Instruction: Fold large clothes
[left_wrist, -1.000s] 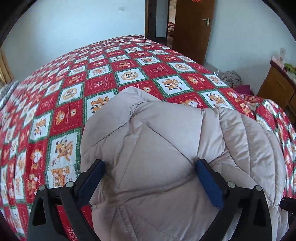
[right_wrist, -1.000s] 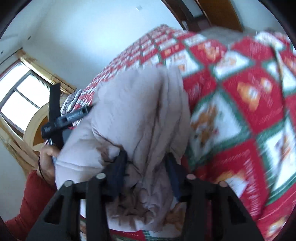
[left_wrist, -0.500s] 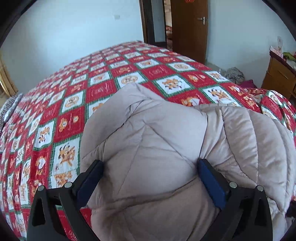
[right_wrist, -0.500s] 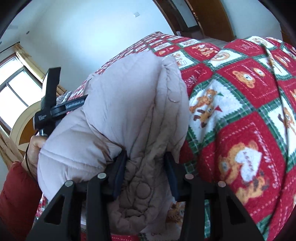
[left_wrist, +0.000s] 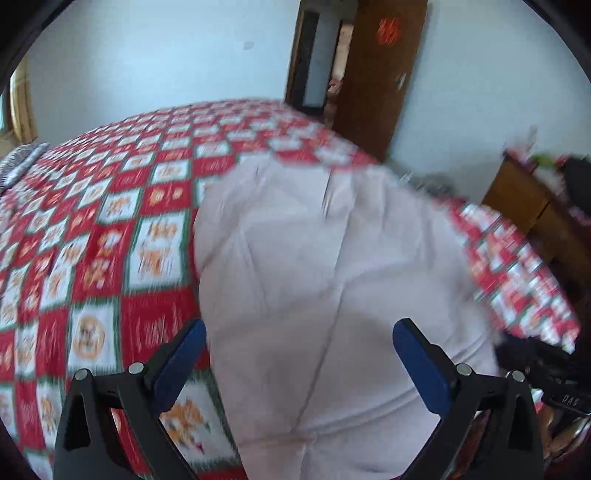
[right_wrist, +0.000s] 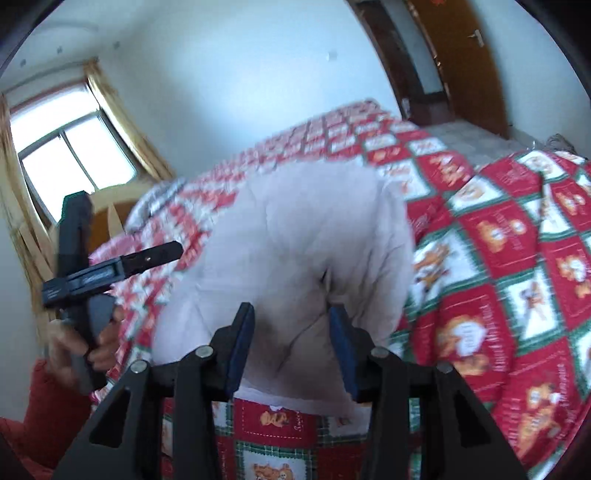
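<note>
Two grippers we see, right gripper (right_wrist: 291, 332) fingers pinching the pale quilted coat (right_wrist: 295, 236), left gripper (left_wrist: 299, 365) fingers spread, coat between them, grip unclear, bear-print bedspread (right_wrist: 498, 258) lettering too blurred to read

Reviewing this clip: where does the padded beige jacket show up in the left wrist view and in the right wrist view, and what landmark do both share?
Left wrist: the padded beige jacket fills the centre and lower middle, between the left gripper fingers.
Right wrist: the jacket sits centre, bunched in the right gripper.
Shared landmark: the brown door, at the top of the picture beyond the red patchwork bedspread.
</note>
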